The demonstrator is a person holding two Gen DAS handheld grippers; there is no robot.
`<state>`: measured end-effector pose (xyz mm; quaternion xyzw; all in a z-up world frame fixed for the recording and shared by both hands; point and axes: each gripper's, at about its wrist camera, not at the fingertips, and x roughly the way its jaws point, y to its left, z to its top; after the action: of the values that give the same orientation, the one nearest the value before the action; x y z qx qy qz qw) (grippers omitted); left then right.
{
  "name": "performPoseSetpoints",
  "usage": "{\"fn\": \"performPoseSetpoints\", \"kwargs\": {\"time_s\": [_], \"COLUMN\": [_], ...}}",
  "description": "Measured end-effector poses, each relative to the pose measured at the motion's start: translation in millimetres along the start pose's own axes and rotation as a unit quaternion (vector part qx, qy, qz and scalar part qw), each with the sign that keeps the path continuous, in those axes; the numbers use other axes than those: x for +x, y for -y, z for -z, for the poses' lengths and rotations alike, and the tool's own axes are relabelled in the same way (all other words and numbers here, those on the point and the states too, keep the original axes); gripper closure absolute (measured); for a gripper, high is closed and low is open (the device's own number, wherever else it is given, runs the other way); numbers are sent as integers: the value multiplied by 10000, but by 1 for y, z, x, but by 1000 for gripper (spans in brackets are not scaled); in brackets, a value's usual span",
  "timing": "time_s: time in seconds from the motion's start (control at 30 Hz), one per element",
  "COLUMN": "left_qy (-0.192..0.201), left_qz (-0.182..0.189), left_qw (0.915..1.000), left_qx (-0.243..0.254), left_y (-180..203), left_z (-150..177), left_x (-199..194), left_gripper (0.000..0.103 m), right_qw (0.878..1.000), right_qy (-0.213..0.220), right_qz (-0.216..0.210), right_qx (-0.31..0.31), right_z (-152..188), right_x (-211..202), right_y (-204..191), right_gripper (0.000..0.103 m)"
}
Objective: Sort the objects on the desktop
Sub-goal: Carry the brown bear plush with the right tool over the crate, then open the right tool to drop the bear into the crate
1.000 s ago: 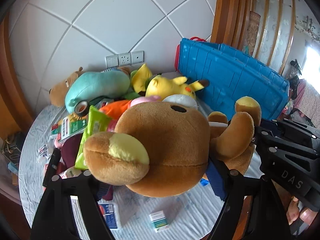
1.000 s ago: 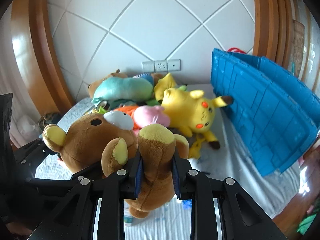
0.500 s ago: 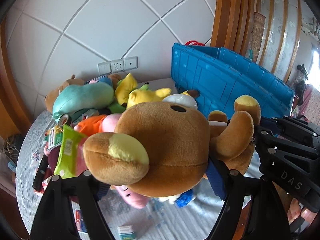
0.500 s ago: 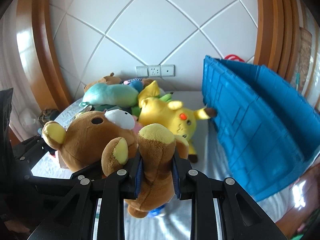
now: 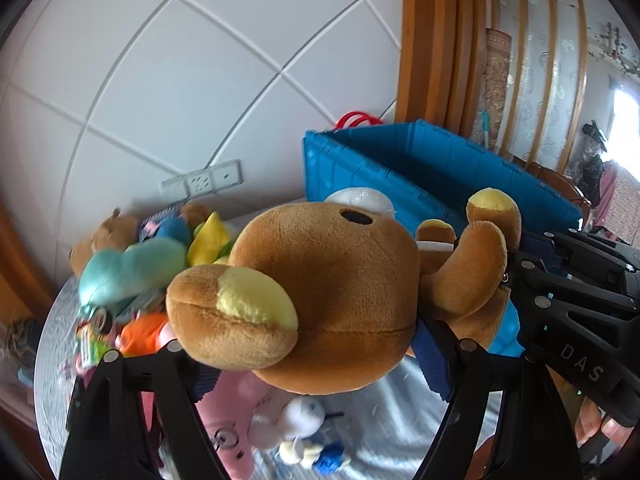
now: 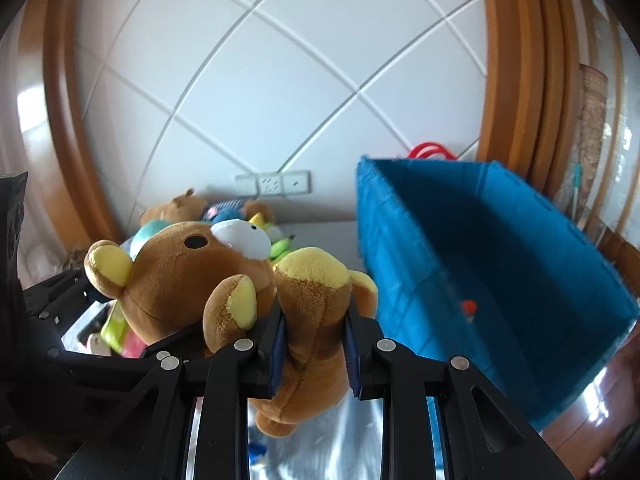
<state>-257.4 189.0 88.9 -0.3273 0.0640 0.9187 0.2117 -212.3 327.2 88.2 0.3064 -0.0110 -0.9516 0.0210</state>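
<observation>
Between both claws, the brown bear plush (image 5: pixel 332 300) hangs above the tabletop (image 5: pixel 400 420): left claw (image 5: pixel 316 364) clamps its head, right claw (image 6: pixel 314 344) its leg. Carry it level over the blue crate (image 6: pixel 500 260) to the right claw's right before letting go together.

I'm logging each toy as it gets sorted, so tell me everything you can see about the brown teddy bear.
The brown teddy bear is soft plush with yellow inner ears and paw pads, a white muzzle and a black eye. It hangs in the air, tilted, head clamped by the left gripper, one leg by the right gripper, beside the blue bin.
</observation>
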Motion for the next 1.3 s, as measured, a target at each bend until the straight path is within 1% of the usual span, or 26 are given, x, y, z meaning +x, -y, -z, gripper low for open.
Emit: {"fn": "performPoseSetpoints", "kwargs": {"time_s": [0.1,0.23,0.37,0.43,0.5,0.53,0.63,0.7,0.8,0.87,0.97,1.03,1.13,1.23,1.3], "left_qy": [168,375,457,411,308,231,-107,-374,-799,-1021,-1221,-1290,-1518,-1517,-1490], "left_qz": [38,151,261,309,339,345,319,294,193,109,-74,-207,-265,-301,-325], "left_qw": [9997,9985,9977,9978,9982,9985,9993,9988,9966,9947,9925,9914,9880,9879,9883], "left_qx": [178,366,434,414,373,350,190,104,-8,-78,-85,-46,-101,-88,-73], "left_y": [23,66,119,150,183,197,238,255,277,290,300,304,305,305,306], "left_z": [-29,-62,-84,-90,-96,-97,-94,-87,-75,-70,-67,-67,-63,-62,-62], "left_x": [3,13,32,48,68,78,119,144,180,198,211,215,223,220,217], "left_gripper": [23,23,23,23,23,23,23,23,23,23,22,19,14,12,8], "right_qw": [9997,9987,9974,9971,9976,9979,9988,9989,9977,9965,9948,9939,9929,9932,9938], "right_qy": [206,430,556,558,443,372,81,-215,-583,-775,-961,-1021,-1111,-1105,-1051], "right_qz": [89,262,432,487,503,502,448,376,210,100,-54,-194,-244,-146,-108], "right_qx": [95,110,157,167,176,178,176,195,270,283,324,377,361,327,345], "right_z": [-18,-38,-48,-50,-49,-49,-43,-33,-14,-4,7,7,8,10,8], "right_x": [-11,-25,-37,-39,-36,-32,-15,8,32,47,61,70,78,79,78], "right_y": [26,64,125,155,197,211,257,288,321,336,352,363,369,373,377], "right_gripper": [79,79,79,79,79,79,79,79,79,79,79,79,76,59,22]}}
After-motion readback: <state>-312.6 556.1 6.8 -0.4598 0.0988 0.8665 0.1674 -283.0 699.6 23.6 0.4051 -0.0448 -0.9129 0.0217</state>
